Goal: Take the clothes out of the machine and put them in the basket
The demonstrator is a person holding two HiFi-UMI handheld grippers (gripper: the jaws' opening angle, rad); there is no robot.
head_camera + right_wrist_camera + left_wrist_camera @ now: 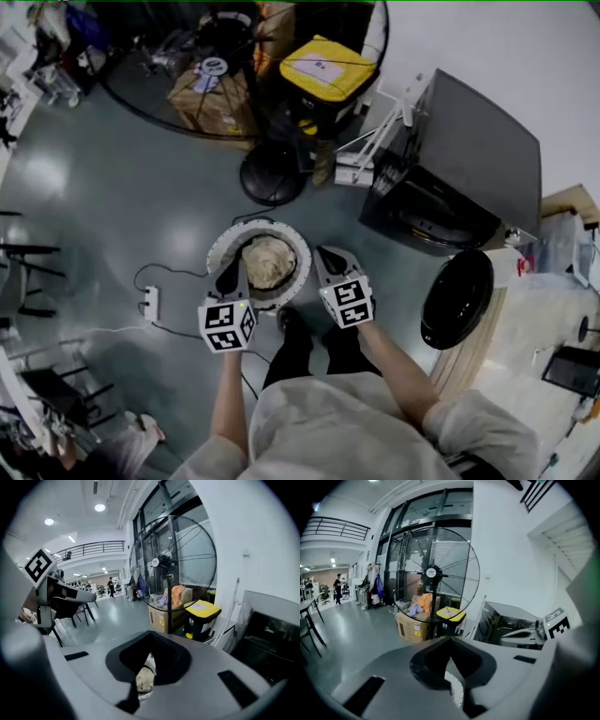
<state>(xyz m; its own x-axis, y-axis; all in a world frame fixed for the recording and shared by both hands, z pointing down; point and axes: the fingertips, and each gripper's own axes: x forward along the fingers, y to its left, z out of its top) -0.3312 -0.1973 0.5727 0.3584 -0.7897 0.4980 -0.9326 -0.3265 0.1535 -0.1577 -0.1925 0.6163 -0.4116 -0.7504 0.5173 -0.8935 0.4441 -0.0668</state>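
I hold the left gripper point(232, 274) and right gripper point(328, 258), jaws pinched together on nothing, over the centre-frame basket point(281, 230) holding beige clothes point(268, 262); I'd unclench them before reaching the machine point(469, 159) at right.

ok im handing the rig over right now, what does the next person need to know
Left gripper: shut, holding nothing, by the left rim of the white basket.
Right gripper: shut, holding nothing, by the basket's right rim.
Beige clothes lie in the basket, on the floor at the person's feet.
The black machine stands to the right, its round door swung open.
Done: one pile is in the basket.
Left: the drum's inside cannot be seen from here, so check it for more clothes.
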